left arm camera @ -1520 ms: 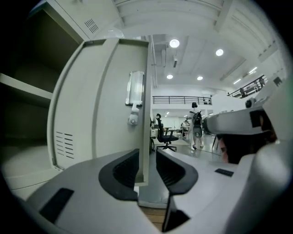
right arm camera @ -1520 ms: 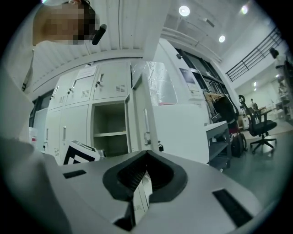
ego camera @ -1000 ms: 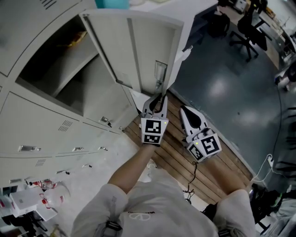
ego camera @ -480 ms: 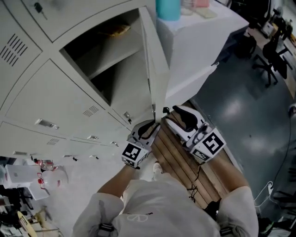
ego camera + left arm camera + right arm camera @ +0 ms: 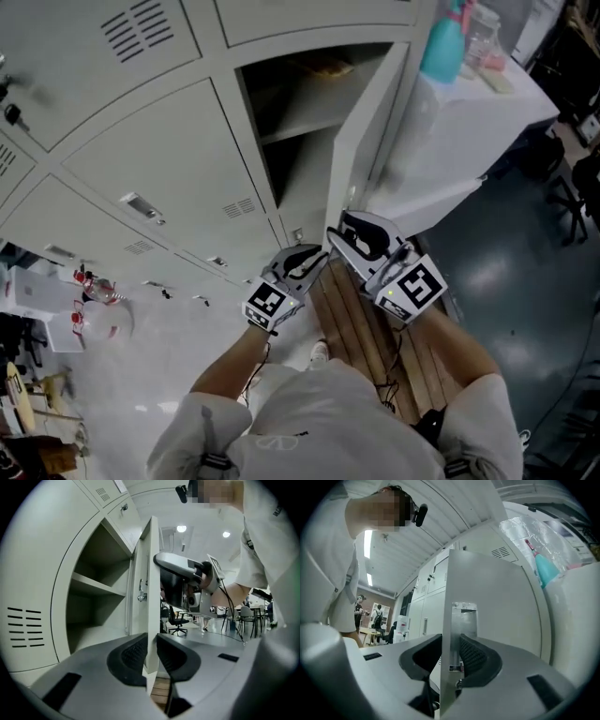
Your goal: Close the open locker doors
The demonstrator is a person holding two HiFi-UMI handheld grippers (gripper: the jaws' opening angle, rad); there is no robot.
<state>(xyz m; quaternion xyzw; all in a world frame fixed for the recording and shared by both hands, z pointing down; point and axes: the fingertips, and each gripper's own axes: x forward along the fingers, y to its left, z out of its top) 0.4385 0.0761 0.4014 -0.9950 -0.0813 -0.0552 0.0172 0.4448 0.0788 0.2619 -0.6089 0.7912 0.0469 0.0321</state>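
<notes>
The open locker door (image 5: 364, 155) stands edge-on beside its empty shelved compartment (image 5: 298, 112). In the head view my left gripper (image 5: 314, 259) and right gripper (image 5: 345, 236) meet at the door's lower corner. In the left gripper view the door (image 5: 151, 588) runs up between the jaws of the left gripper (image 5: 151, 652), and both pads lie against it. In the right gripper view the door (image 5: 497, 611) and its metal latch plate (image 5: 464, 620) sit between the jaws of the right gripper (image 5: 451, 657), which are closing around the edge.
Closed grey lockers (image 5: 141, 159) fill the left. A white-covered table (image 5: 469, 122) with a teal bottle (image 5: 442, 45) stands right behind the door. Wooden boards (image 5: 375, 328) lie under my feet, clutter (image 5: 84, 300) sits at lower left, and dark floor (image 5: 525, 281) spreads right.
The door has swung from wide open to edge-on, nearer the locker. My right gripper rose from beside the boards to the door's corner and opened around it. The left stayed on the door.
</notes>
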